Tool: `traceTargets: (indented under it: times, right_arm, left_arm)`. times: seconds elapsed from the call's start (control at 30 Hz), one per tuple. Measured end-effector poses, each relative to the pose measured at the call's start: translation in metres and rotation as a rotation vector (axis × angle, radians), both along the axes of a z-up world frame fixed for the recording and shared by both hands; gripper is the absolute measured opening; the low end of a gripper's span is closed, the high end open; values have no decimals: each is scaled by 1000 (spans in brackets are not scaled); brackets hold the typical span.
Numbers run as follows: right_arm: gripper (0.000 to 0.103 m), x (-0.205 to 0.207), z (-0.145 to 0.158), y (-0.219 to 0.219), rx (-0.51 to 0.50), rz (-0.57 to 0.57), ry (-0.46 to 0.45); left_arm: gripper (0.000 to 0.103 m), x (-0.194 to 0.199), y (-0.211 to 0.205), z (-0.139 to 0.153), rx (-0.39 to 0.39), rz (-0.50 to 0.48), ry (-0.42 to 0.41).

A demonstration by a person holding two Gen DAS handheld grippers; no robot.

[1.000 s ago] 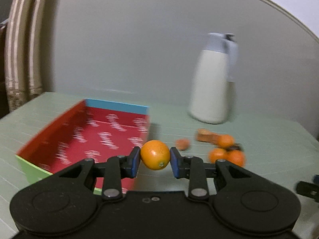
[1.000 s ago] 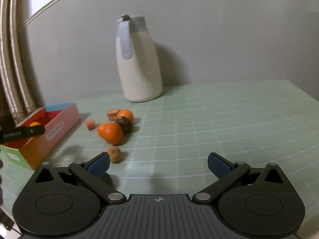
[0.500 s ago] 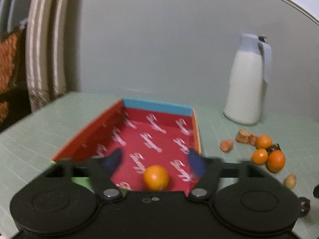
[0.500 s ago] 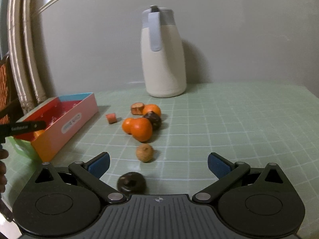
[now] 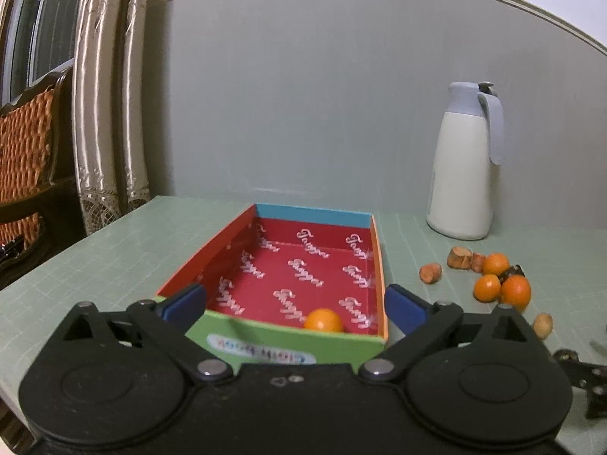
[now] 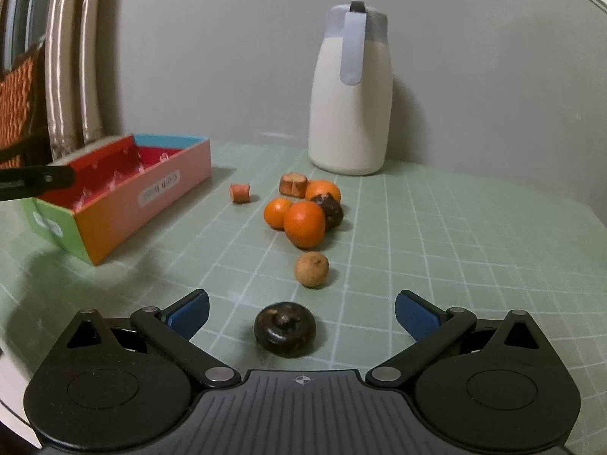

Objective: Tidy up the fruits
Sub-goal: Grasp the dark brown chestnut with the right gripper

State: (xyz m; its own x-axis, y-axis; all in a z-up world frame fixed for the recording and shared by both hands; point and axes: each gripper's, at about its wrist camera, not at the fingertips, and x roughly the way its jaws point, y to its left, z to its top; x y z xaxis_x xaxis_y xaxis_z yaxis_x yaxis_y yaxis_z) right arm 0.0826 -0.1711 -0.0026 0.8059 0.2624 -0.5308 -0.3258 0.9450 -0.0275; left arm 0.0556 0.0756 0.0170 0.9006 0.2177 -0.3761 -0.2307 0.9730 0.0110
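A small orange [image 5: 323,320] lies loose in the near right corner of the red-lined box [image 5: 265,341]. My left gripper [image 5: 296,303] hovers at the box's near end, its jaws opening wide with nothing between the pads. On the green mat, a dark round fruit [image 6: 284,329] sits between the spread jaws of my right gripper [image 6: 302,311], untouched by the pads. Beyond it lie a tan round fruit [image 6: 311,268], three oranges [image 6: 304,223], another dark fruit [image 6: 329,208] and brown pieces [image 6: 293,184].
A white jug [image 6: 351,91] with a grey-blue lid stands by the wall behind the fruit. Curtains [image 5: 106,113] and a woven chair [image 5: 22,144] stand off the table's left edge. The box [image 6: 114,208] lies left of the fruit pile.
The left gripper let go of the orange, which dropped into the box, and then drew back to the box's near end. The right gripper moved up to the fruit; a dark fruit now lies between its jaws.
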Motion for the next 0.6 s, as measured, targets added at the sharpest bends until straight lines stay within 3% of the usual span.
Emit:
traceTargets:
  times: [0.1, 0.13, 0.17, 0.23, 0.33, 0.37, 0.47, 0.6]
  right_arm:
    - [103, 2, -4, 1, -9, -2, 26]
    - [97, 2, -4, 2, -8, 1, 28]
    - [74, 2, -5, 3, -9, 7, 37]
    - [54, 6, -9, 6, -25, 5, 69]
    - [51, 7, -11, 8, -32, 2, 74]
    - [38, 8, -13, 9, -35, 5, 87]
    - [38, 8, -12, 14, -22, 15, 93]
    - [38, 2, 5, 26, 40, 37, 34]
  left_arm:
    - [95, -8, 3, 1, -8, 11, -5]
    - [95, -9, 4, 1, -9, 14, -5]
    - [95, -10, 6, 1, -9, 16, -4]
    - [95, -11, 8, 0, -5, 18, -2]
    - [95, -12, 14, 0, -7, 23, -1]
    - [95, -12, 15, 0, -10, 25, -2]
    - [95, -14, 22, 0, -24, 30, -5]
    - [95, -18, 29, 1, -36, 34, -13]
